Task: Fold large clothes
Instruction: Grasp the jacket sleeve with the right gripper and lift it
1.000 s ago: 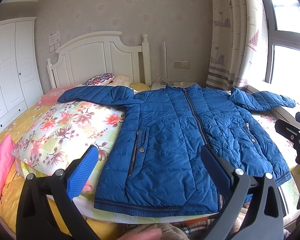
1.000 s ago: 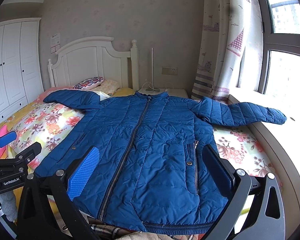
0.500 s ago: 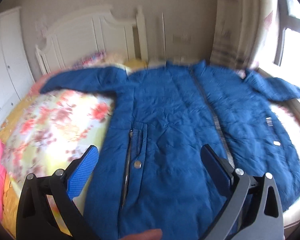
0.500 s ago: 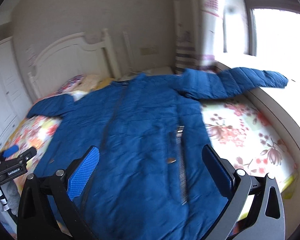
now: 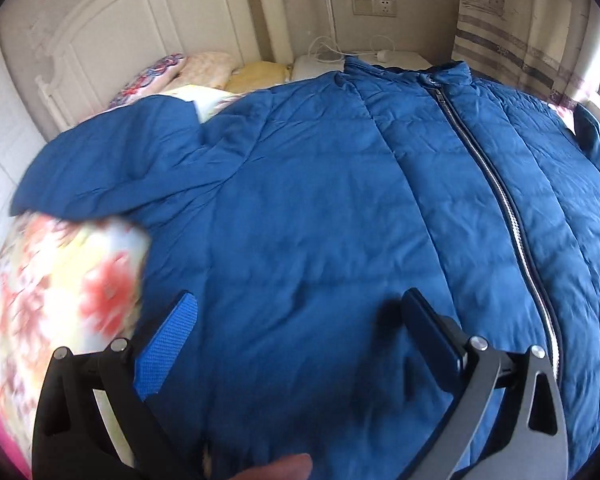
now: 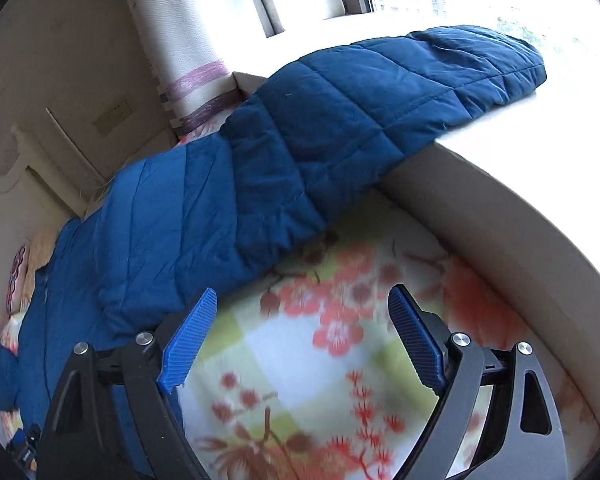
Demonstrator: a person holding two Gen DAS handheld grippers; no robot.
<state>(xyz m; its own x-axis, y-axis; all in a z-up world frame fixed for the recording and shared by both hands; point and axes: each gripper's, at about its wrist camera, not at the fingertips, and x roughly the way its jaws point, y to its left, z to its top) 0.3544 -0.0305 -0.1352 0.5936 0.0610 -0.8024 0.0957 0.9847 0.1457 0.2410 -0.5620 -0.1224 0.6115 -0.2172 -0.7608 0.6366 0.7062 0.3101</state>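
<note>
The right gripper (image 6: 300,332) hangs over the floral bedspread (image 6: 300,380) near the window-side edge of the bed, its jaws wide but closing, with nothing between them but bare cover; the jacket's sleeve lies just beyond its left pad. The left gripper (image 5: 296,328) is spread wide too, poised low over the jacket's front panel, no cloth pinched.

The blue padded jacket (image 5: 320,208) lies face up across the bed, zipped, collar towards the headboard (image 5: 148,28). Its right sleeve (image 6: 360,120) runs off the bed and onto the window ledge (image 6: 500,208), the cuff resting well out on it.

The risk I'd watch: those closing jaws may shut on bedspread rather than sleeve, and drag the cover up with the fold. The puffy, slippery quilting could also slide out of a shallow pinch, so a deep bite on the sleeve seems wise. If the sleeve is pulled from near the shoulder, the cuff may trail along the ledge and flop down between ledge and mattress.

On the far side, the left sleeve (image 5: 112,172) lies towards the pillows (image 5: 204,68) by the headboard. Beyond, a curtain (image 5: 512,20) hangs near the collar, and a cable (image 5: 332,46) lies on the nightstand behind it, neither in the way.
</note>
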